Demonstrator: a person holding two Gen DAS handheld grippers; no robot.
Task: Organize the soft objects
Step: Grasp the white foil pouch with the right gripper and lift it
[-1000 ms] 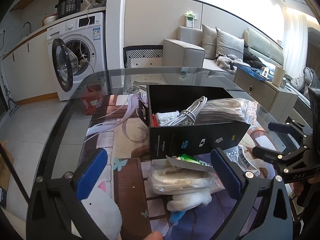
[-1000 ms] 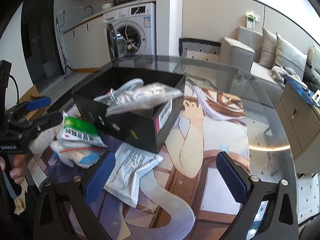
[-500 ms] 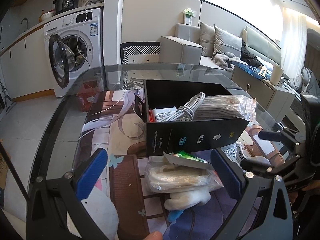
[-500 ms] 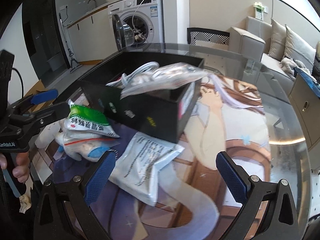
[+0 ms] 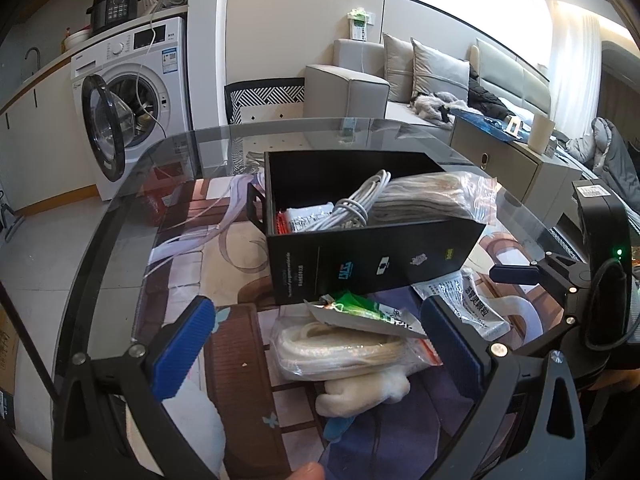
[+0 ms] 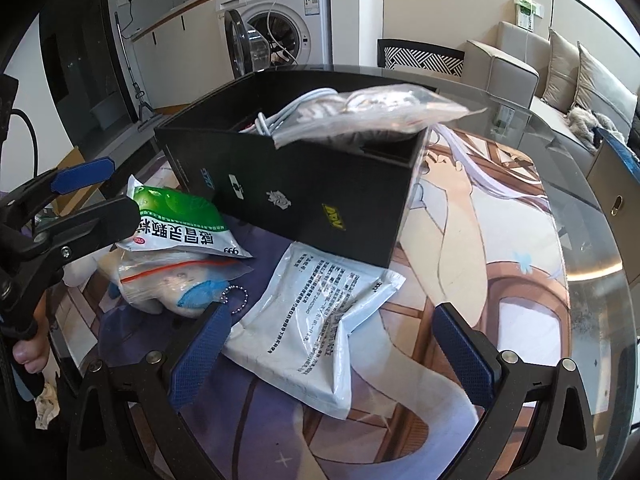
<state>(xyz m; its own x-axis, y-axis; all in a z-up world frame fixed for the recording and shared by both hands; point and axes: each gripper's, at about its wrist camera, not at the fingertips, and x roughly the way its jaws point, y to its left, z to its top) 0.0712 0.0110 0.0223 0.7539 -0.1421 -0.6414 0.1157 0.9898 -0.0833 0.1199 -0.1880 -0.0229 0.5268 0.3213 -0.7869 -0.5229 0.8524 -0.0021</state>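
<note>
Both grippers spread wide over soft packets beside the black box (image 6: 304, 184)

White printed pouch (image 6: 316, 320) lies flat between the right gripper (image 6: 332, 344) fingers; green sachet (image 5: 368, 312) rests atop bagged plush, ahead of the empty left gripper (image 5: 320, 352)

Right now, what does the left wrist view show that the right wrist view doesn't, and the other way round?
Only the left wrist view looks down into the black box, onto a red-edged packet beside the grey cable. Only the right wrist view shows the white printed pouch in full, plus a bead chain on the blue and white plush. Both show the box, the green and white sachet and both grippers open: left gripper, right gripper.
</note>
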